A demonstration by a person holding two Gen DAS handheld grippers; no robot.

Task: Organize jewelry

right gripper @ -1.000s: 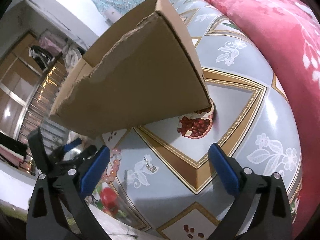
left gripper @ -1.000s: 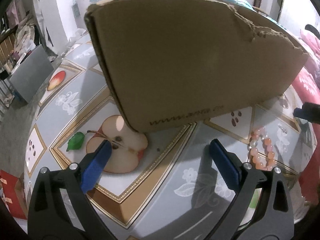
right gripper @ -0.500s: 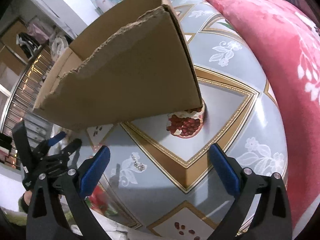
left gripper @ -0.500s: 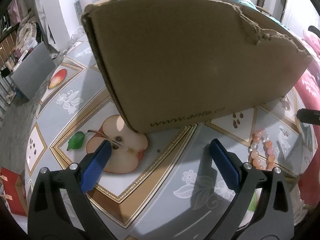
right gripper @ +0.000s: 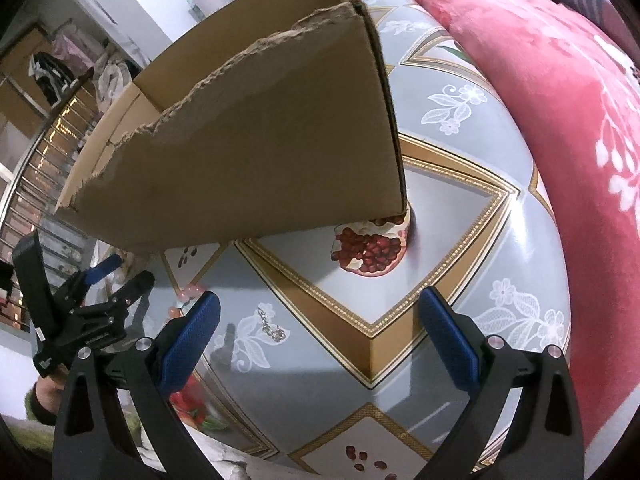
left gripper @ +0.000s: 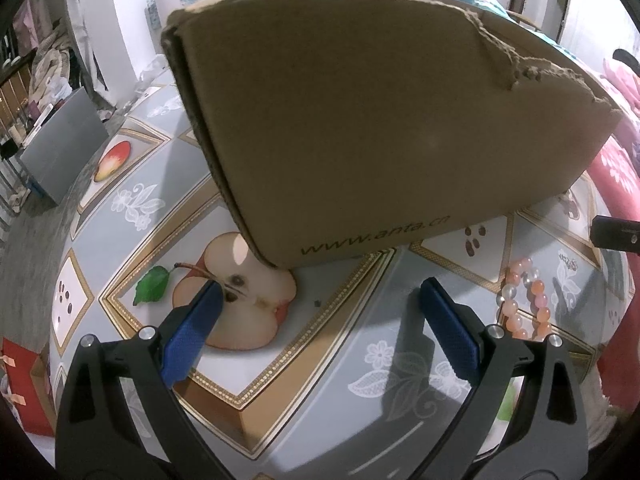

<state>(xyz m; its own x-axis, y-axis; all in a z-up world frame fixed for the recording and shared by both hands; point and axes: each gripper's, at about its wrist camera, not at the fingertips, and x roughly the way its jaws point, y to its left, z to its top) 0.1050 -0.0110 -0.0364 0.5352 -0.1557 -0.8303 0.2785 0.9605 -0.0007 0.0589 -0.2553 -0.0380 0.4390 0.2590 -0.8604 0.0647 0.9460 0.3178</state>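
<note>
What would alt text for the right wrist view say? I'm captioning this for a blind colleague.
The open right gripper hovers empty over a fruit-patterned tablecloth, facing a torn cardboard box. A small silver chain lies just ahead; pink beads and the left gripper sit at left, a red blanket at right.

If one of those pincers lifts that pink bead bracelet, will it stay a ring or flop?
The bead bracelet would probably droop: it looks like separate round beads strung in a loop. The glossy beads may slip between the pads, and pushed across the smooth tablecloth it would likely slide.
</note>
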